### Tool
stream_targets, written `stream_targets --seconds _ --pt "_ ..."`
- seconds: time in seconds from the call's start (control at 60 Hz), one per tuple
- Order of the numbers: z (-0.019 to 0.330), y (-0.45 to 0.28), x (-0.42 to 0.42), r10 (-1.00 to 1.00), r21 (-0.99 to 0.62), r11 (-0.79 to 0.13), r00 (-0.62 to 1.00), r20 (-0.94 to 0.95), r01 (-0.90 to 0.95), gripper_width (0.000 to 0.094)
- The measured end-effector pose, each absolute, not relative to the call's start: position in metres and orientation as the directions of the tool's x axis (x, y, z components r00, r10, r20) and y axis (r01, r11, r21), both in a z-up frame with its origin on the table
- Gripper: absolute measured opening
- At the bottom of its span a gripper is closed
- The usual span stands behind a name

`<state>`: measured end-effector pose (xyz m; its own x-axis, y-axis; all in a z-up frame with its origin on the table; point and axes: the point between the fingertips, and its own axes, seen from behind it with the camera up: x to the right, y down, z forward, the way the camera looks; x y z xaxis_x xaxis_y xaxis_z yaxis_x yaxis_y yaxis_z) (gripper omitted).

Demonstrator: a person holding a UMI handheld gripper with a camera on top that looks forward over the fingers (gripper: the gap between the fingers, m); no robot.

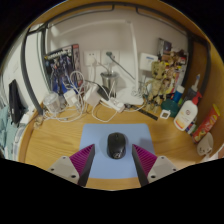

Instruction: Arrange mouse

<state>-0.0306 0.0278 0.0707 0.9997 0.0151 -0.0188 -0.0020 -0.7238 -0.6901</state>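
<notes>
Room: a cluttered wooden desk pushed against a white wall; cables, a power strip and small figures crowd the back edge; a poster or box with printed art leans at the left.
Right side: a white bottle with a red cap stands near an orange packet; both well clear of the working area.
Mat: a pale blue mouse pad lies flat at the desk's front, reaching back from the fingers.
Mouse: a dark mouse sits on the blue pad, just ahead of the fingertips and roughly in line with the gap between them; it rests on its own, untouched.
Gripper: the gripper is spread wide, its pink-padded fingers apart at either side; nothing held; the mouse lies slightly beyond the tips, not yet between them.
Step in hand: by my reading, the approach; lined up for a pick, no contact made.
Next move: likely push forward and lower so the fingers straddle the mouse's sides; then close evenly, since a rounded shell may slip or twist if pinched off-centre.
</notes>
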Motion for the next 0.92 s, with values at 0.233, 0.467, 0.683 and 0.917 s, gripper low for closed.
stream_targets --seconds 0.233,0.467,0.683,0.917 --pt "0.168 -0.033 -0.065 0.013 -0.744 -0.668 1.000 0.013 0.019 0.0734" --pt "0.240 -0.083 -0.104 -0.005 -0.801 -0.598 1.000 -0.025 -0.023 0.0740" --pt "0.264 -0.118 -0.120 0.004 -0.812 -0.583 1.000 -0.010 -0.005 0.0741" --pt "0.262 -0.145 -0.117 -0.011 -0.808 -0.590 1.000 0.009 0.001 0.0741"
